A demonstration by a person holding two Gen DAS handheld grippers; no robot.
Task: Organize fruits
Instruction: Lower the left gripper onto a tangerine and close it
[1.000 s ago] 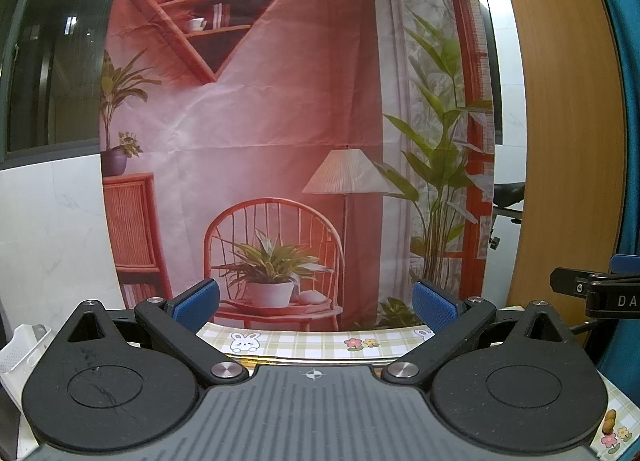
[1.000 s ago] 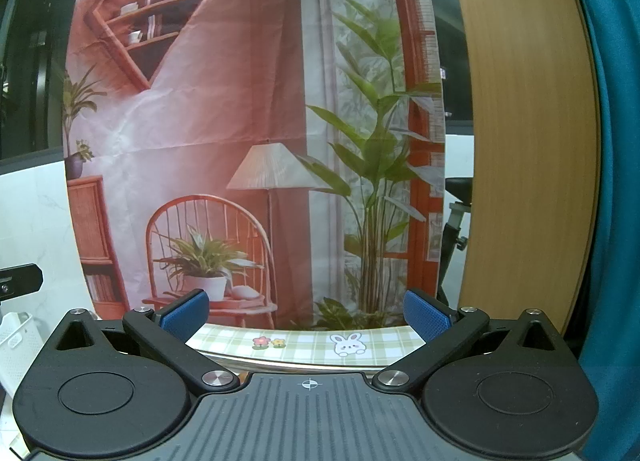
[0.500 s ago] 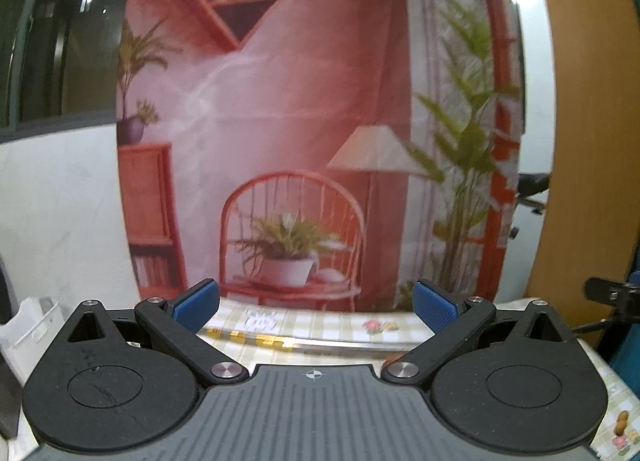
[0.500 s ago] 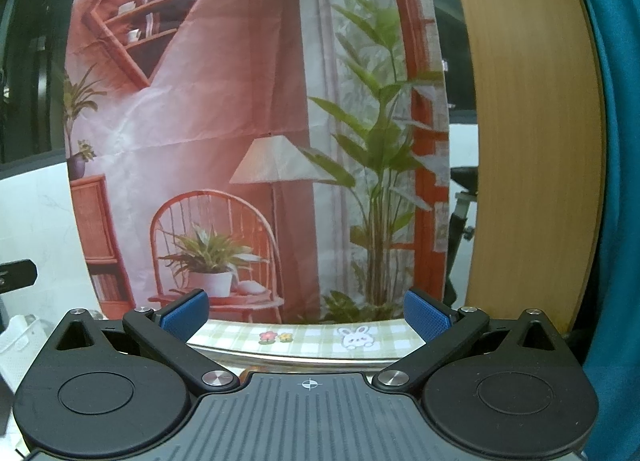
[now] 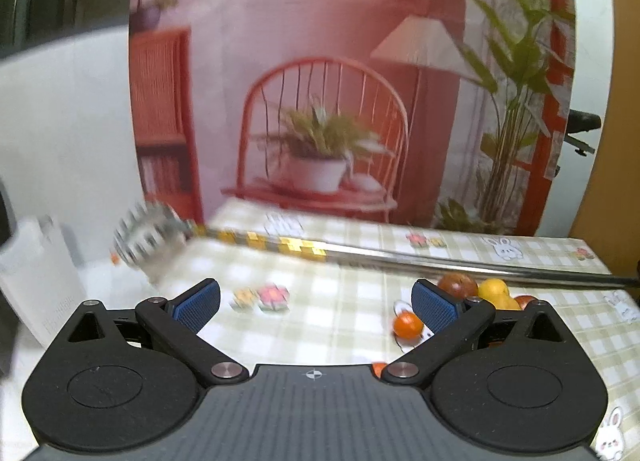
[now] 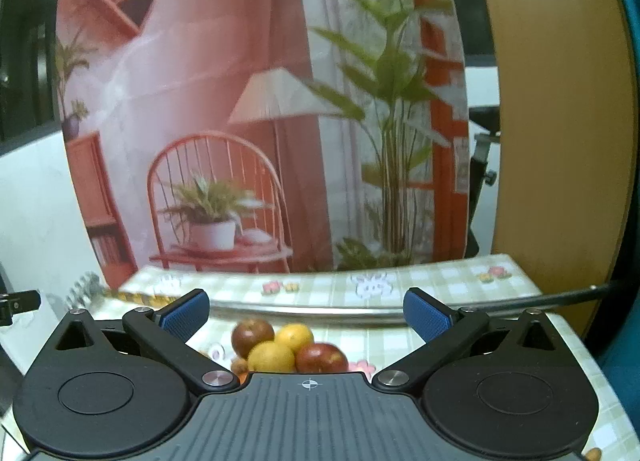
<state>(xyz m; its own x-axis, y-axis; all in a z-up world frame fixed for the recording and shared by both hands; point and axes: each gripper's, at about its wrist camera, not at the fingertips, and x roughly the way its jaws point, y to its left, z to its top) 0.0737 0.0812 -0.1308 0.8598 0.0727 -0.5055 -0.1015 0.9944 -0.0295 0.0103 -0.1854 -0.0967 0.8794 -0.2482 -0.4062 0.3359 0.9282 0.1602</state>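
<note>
A cluster of fruit lies on the checked tablecloth (image 6: 400, 285): a dark red apple (image 6: 253, 332), two yellow citrus fruits (image 6: 294, 336) (image 6: 271, 357) and a second red apple (image 6: 322, 357). My right gripper (image 6: 306, 311) stands open just above and in front of them, holding nothing. In the left wrist view the same pile shows behind the right finger: a red apple (image 5: 457, 285), a yellow fruit (image 5: 494, 289), and a small orange (image 5: 408, 324) apart on the cloth. My left gripper (image 5: 316, 303) is open and empty, to the left of the pile.
A long metal rod with yellow checked bands (image 5: 360, 253) crosses above the table, ending in a spiked metal head (image 5: 148, 241) at the left; the rod (image 6: 304, 307) also shows in the right wrist view. A white basket (image 5: 36, 281) stands at left. A printed backdrop (image 5: 320, 81) hangs behind.
Both cameras have tilted downward, bringing the tablecloth and the fruit pile into view. The rod now sits higher in both views. Both grippers stay open.
</note>
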